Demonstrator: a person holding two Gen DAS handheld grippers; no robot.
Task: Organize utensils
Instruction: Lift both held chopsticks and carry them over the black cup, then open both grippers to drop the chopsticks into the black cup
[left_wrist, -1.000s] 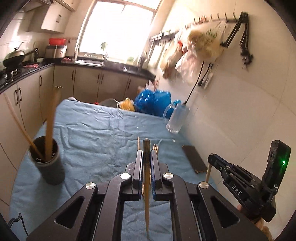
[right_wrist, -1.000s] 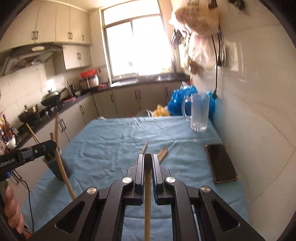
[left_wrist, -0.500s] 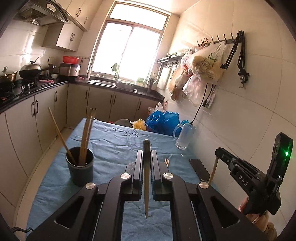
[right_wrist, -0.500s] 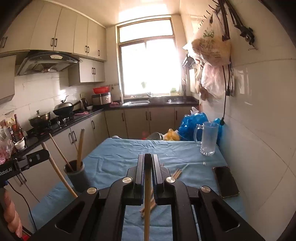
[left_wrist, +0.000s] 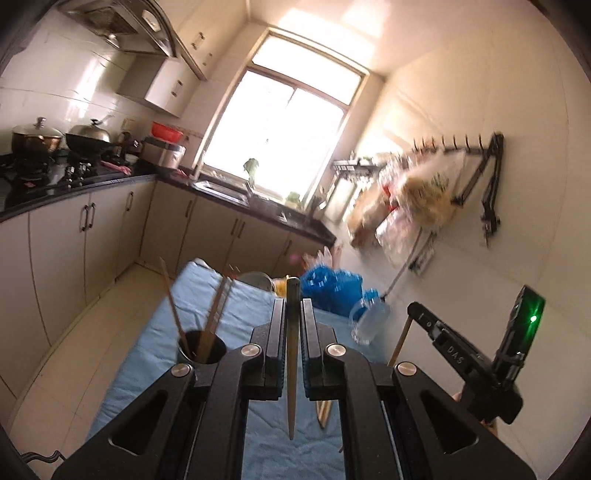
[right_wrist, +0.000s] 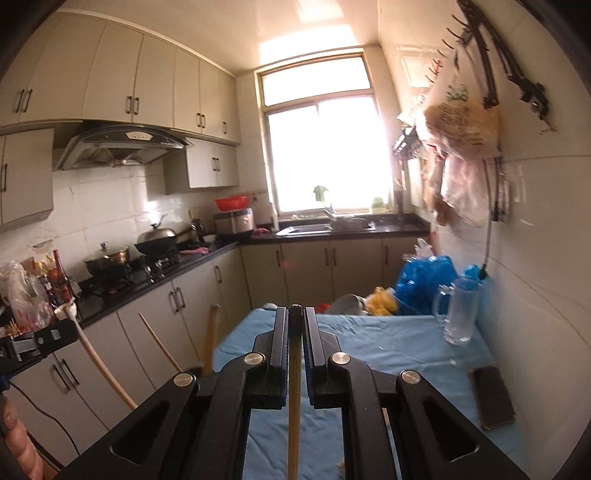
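My left gripper is raised and level, pointing forward, its 2 jaws pinched on a chopstick that runs lengthwise between them. My right gripper sits the same way, jaws closed on another chopstick. In the left view my right gripper shows off to the right; in the right view my left hand shows at the lower left edge.

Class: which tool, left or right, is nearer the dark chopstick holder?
Left. The left tool, gripping a chopstick, sits just right of the holder. The right tool, also gripping a chopstick, is farther right.
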